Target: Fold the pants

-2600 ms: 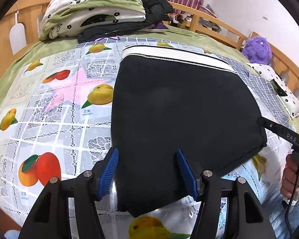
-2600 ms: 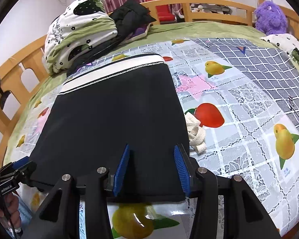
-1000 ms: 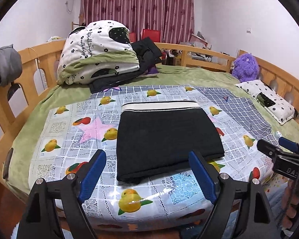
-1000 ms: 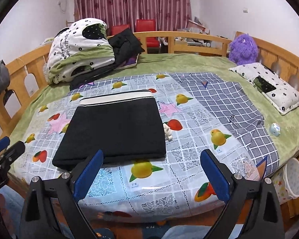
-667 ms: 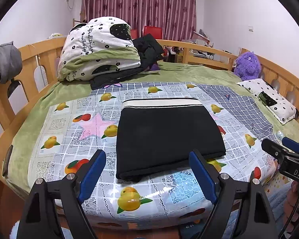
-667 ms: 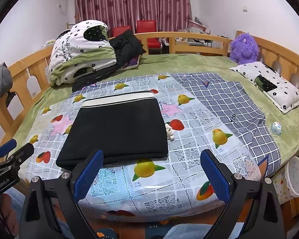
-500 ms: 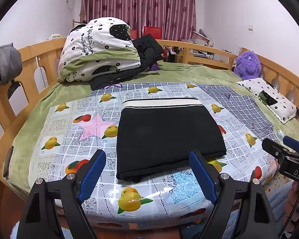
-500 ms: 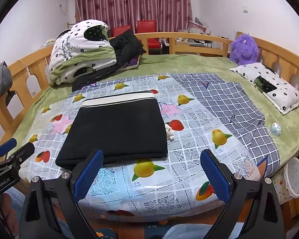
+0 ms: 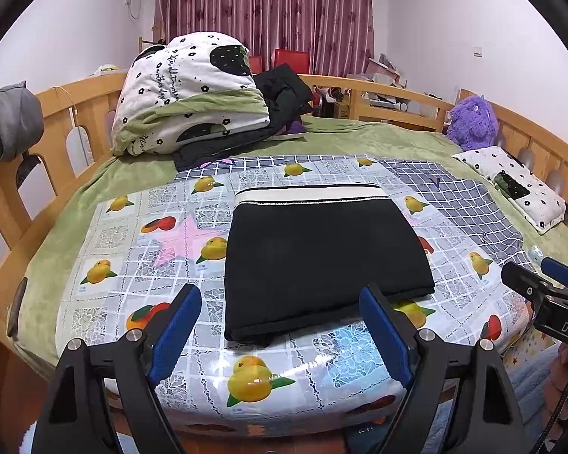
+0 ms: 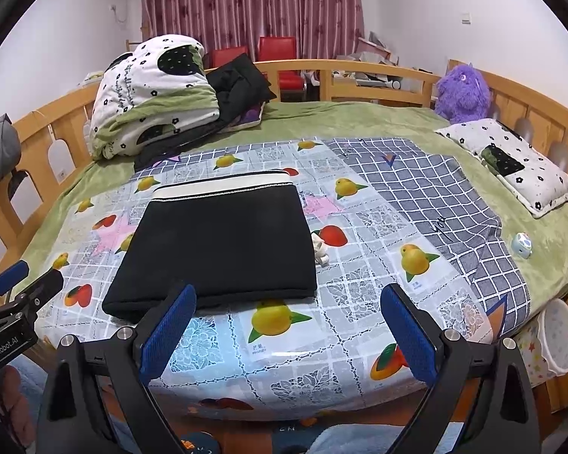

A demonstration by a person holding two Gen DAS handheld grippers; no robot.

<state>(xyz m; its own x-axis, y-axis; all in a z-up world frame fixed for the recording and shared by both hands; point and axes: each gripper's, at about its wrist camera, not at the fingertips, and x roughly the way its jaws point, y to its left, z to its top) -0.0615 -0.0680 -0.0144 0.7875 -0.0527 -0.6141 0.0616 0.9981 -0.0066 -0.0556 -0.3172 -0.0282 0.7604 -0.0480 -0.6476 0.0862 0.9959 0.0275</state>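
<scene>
The black pants [image 9: 318, 249] lie folded into a flat rectangle on the fruit-print cloth [image 9: 132, 249], with a white waistband at the far edge. They also show in the right wrist view [image 10: 223, 242]. A white drawstring [image 10: 319, 249] pokes out at their right side. My left gripper [image 9: 280, 335] is open and empty, held back from the bed's near edge. My right gripper [image 10: 284, 335] is open and empty, also off the near edge. Each gripper shows at the edge of the other's view.
A folded flowered quilt [image 9: 185, 102] and dark clothes [image 9: 284, 94] are piled at the back left. A checked grey cloth [image 10: 435, 193], a small pillow [image 10: 511, 162], a purple plush toy [image 10: 462, 90] and a small round toy [image 10: 521, 244] lie right. Wooden rails ring the bed.
Both grippers let go of the pants' near edge, opened wide and drew back away from the bed. In the last second they have barely moved. The pants stay flat.
</scene>
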